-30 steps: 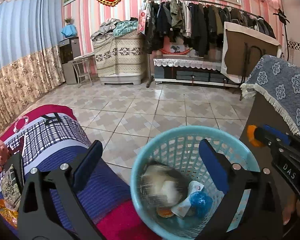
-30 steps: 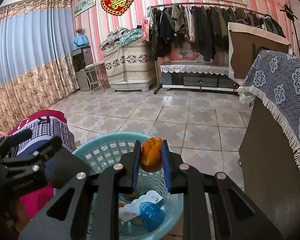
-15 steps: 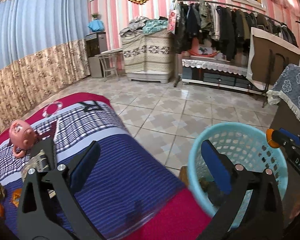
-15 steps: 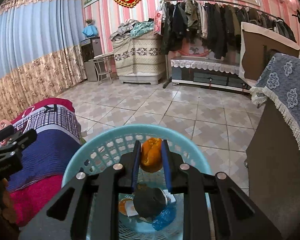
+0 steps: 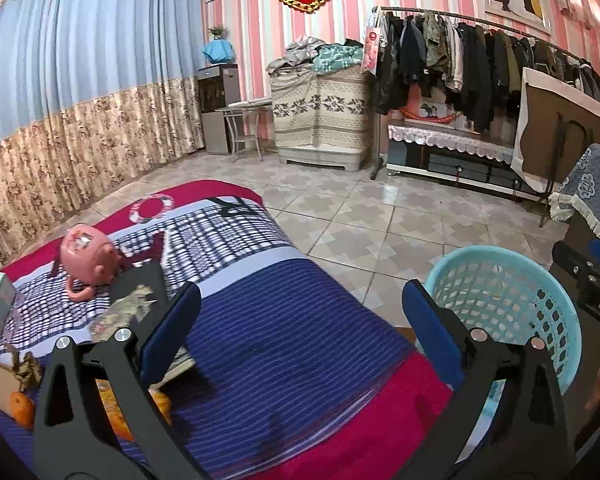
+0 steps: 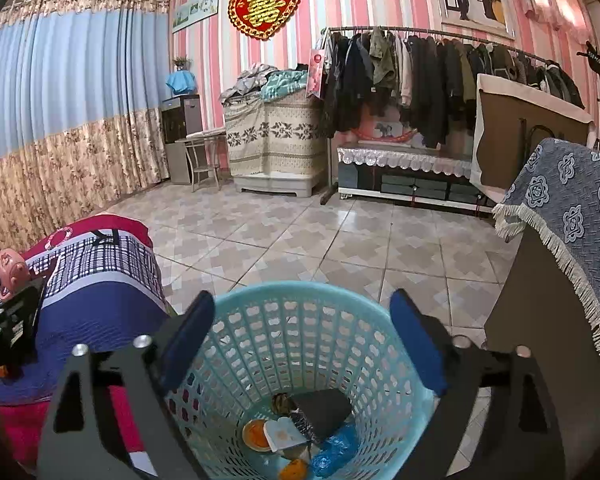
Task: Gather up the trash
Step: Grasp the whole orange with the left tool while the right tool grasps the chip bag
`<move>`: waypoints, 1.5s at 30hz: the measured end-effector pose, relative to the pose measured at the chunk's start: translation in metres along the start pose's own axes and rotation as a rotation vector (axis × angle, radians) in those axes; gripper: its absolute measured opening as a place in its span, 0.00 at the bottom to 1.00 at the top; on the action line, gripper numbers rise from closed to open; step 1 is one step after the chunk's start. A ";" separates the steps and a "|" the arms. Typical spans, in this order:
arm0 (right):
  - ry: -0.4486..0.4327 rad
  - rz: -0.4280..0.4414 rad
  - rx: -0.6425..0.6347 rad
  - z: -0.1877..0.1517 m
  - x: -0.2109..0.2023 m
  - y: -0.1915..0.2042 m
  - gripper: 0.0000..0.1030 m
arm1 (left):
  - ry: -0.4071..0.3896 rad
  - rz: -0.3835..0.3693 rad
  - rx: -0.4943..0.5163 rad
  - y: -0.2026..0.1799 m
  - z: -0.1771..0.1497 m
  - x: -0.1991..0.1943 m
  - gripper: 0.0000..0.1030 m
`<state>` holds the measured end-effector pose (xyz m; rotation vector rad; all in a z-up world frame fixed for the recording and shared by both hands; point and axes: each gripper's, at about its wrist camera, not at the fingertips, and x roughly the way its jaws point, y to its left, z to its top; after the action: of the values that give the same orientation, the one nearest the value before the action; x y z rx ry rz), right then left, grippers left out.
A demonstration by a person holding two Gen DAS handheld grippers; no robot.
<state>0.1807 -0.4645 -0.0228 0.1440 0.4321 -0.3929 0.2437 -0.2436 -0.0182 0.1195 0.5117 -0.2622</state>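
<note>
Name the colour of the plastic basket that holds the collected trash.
Light turquoise blue basket, with a perforated lattice wall; it shows best in the right wrist view.

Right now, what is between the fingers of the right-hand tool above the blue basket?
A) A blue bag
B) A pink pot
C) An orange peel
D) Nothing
D: the right gripper hangs over the basket with its jaws opening and nothing between them; orange scraps and a blue bag lie at the bottom.
</note>
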 end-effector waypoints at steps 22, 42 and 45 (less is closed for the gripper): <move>0.003 0.186 -0.165 -0.013 -0.030 0.121 0.93 | 0.030 0.222 -0.132 0.154 -0.045 -0.071 0.95; 0.090 0.309 -0.274 -0.047 -0.039 0.183 0.93 | 0.191 0.361 -0.272 0.262 -0.139 -0.100 0.95; 0.105 0.317 -0.275 -0.049 -0.036 0.190 0.93 | 0.232 0.349 -0.326 0.273 -0.146 -0.091 0.95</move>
<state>0.2083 -0.2679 -0.0409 -0.0349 0.5529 -0.0120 0.1751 0.0645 -0.0866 -0.0798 0.7460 0.1803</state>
